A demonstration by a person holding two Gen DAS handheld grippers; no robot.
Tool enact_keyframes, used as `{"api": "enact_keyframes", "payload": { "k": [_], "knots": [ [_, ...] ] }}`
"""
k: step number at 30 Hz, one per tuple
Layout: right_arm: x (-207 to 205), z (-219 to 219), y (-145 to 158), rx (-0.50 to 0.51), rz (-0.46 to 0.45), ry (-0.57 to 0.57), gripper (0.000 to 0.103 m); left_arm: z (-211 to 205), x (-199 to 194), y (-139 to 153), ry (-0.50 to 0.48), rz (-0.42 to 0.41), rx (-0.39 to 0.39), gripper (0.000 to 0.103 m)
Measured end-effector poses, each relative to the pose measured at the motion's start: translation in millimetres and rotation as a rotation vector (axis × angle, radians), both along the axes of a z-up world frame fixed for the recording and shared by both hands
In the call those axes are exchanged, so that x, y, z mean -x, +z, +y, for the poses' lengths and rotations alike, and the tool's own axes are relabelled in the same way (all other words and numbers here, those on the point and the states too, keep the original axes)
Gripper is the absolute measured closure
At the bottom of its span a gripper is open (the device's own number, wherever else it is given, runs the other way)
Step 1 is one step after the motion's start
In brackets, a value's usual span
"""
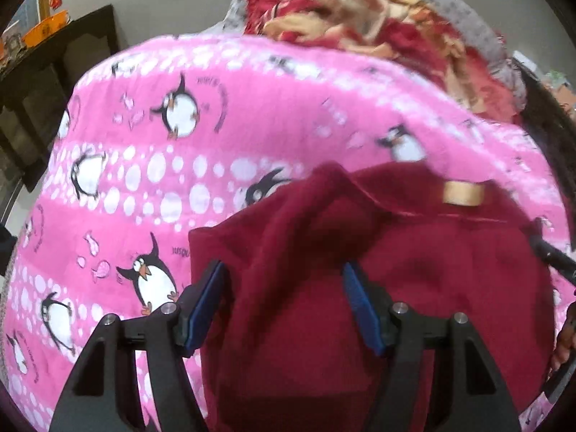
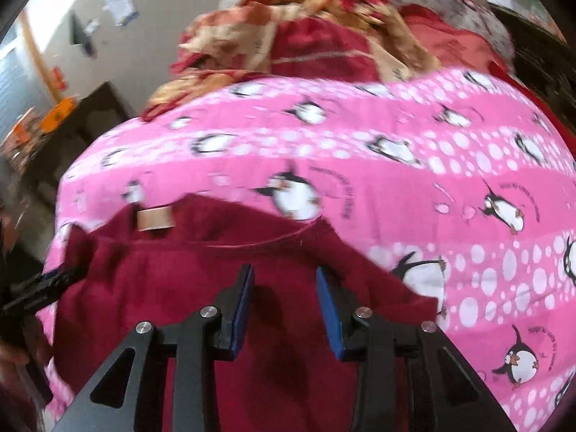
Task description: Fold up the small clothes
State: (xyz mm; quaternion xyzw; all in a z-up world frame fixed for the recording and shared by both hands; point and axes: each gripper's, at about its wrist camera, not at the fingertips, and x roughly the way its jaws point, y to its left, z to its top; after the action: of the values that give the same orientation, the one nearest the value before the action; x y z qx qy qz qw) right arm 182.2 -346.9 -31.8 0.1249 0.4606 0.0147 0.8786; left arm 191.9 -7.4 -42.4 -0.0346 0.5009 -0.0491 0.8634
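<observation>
Open pink penguin sheet around the maroon garment; heaped red-and-tan clothes blocking the far edge.

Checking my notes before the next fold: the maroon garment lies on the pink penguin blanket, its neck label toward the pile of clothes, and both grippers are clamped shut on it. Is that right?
Not quite. Both the left gripper and right gripper stand open above the maroon garment, gripping nothing, as each wrist view shows. The pink penguin blanket, neck label and pile of clothes are as you said.

Left gripper fingers apart above maroon garment, pink penguin sheet.
</observation>
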Motion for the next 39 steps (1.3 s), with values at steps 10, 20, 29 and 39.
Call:
{"api": "enact_keyframes", "payload": {
  "k": [10, 20, 29, 39],
  "knots": [
    [17.3, -4.2, 15.5, -0.023, -0.019, -0.015, 0.066, -3.9, 8.1, 0.0, 0.004, -0.021, -0.032, 0.035],
    [41.0, 7.4, 35.3, -0.001, -0.036, 0.009, 0.056, -3.1, 29.4, 18.1, -0.011, -0.049, -0.033, 0.035],
    [15.2, -6.6, 2.0, -0.017, 0.055, -0.034, 0.056, 1.4, 25.7, 5.7, 0.001, -0.029, -0.04, 0.035],
    [40.0, 51.0, 50.8, 0.019, -0.004, 0.108, 0.049, 30.4, 49.1, 11.7, 0.025, 0.003, 0.092, 0.032]
  ]
}}
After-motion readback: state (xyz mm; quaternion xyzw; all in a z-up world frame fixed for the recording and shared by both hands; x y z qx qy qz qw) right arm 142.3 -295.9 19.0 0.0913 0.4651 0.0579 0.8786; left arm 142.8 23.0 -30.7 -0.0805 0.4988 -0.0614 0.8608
